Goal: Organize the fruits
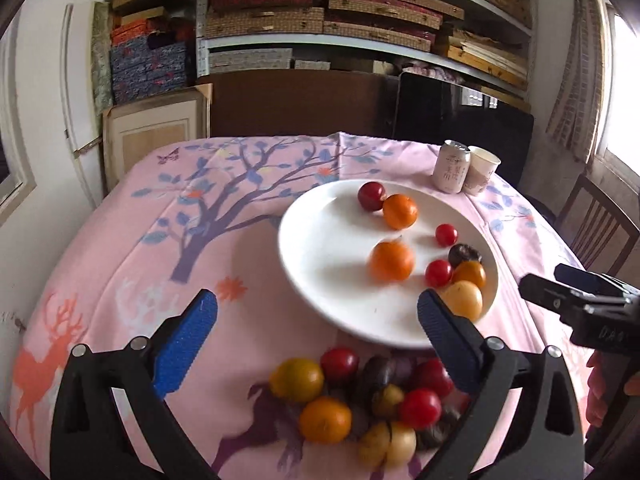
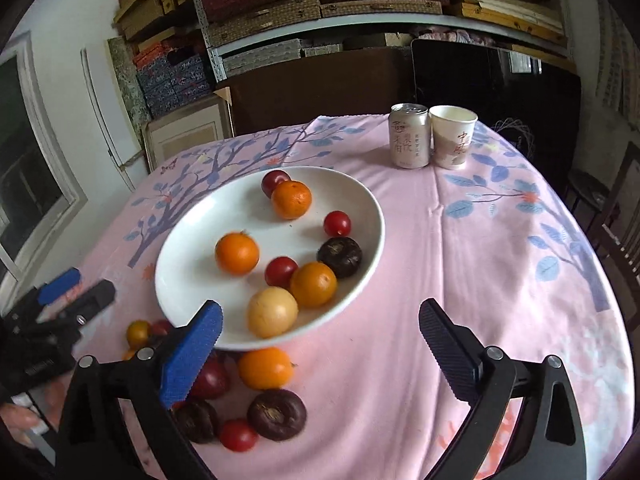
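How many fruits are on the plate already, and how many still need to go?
Eight fruits sit on the white plate already. Nothing is in hand: the left gripper and right gripper are both open and hold no fruit. A pile of loose fruit still waits on the tablecloth, about a dozen.

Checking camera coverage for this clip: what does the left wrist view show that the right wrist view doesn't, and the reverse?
Only the left wrist view shows the whole loose fruit pile, including its yellow fruits, and the deer print. Only the right wrist view shows the bare cloth right of the plate and readable can lettering. Both show the plate holding eight fruits, the can, the cup, and both grippers open.
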`<state>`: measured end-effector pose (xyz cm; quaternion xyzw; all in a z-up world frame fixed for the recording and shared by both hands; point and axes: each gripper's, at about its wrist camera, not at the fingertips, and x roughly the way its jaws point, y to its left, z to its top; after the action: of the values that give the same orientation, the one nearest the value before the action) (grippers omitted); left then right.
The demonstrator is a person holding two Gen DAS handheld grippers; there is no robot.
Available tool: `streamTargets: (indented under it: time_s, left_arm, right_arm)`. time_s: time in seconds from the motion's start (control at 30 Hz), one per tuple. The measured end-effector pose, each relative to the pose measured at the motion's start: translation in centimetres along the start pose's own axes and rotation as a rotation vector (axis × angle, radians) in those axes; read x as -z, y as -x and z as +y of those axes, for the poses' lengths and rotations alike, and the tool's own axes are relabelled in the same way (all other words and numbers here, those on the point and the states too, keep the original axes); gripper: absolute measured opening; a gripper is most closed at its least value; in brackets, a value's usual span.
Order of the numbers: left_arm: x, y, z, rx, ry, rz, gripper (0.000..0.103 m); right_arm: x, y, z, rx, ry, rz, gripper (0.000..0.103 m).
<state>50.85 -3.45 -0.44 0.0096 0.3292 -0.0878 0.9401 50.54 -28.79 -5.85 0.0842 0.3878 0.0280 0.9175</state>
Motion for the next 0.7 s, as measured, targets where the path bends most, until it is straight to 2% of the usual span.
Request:
streamTargets:
  time_s: [0.07, 0.13, 0.2, 0.23, 0.3, 0.37, 0.43, 0.6, 0.67, 0.7]
  left_arm:
    - [1.4, 1.7, 0.1, 0.01, -0.004, 0.006, 0.098]
    - [3.1, 2.9, -0.1, 0.059, -0.018, 0.017, 0.098]
    - [4.7, 2.8, -1.0, 0.119, -0.061, 0.065, 0.098]
    - [5.2, 2.5, -1.5, 0.122, -0.091, 0.087, 0.098]
    - [6.6, 1.7, -2.9, 0.071, -0.186, 0.115, 0.098]
    - [7.7, 0.7, -4.0, 0.002, -0.273, 0.143, 0.098]
    - [8.4, -0.2, -4.3, -0.056, -0.313, 0.167, 0.098]
    - [8.9, -1.6, -3.8, -0.047, -0.294, 0.187, 0.099]
    - [8.9, -1.3, -3.9, -0.012, -0.297, 0.179, 0.086]
    - [8.9, -1.0, -4.1, 0.03, -0.302, 0.176, 0.069]
  right_arm:
    - [2.1, 0.7, 0.4, 0.031, 0.085, -0.002, 0.099]
    - [3.8, 0.9, 0.7, 0.034, 0.15, 0.01, 0.099]
    - [5.1, 0.4, 1.2, 0.025, 0.218, 0.049, 0.099]
    - [5.5, 0.0, 1.4, 0.036, 0.239, 0.064, 0.099]
    - [5.9, -1.0, 1.4, 0.071, 0.254, 0.1, 0.099]
    - [6.1, -1.5, 1.4, 0.06, 0.262, 0.125, 0.099]
    - [6.2, -2.0, 1.5, 0.056, 0.272, 0.131, 0.099]
    - [6.2, -3.4, 2.0, 0.023, 0.265, 0.145, 0.099]
    - [6.0, -3.7, 1.9, 0.008, 0.242, 0.154, 0.097]
    - [6.0, -3.6, 1.8, -0.033, 0.231, 0.156, 0.082]
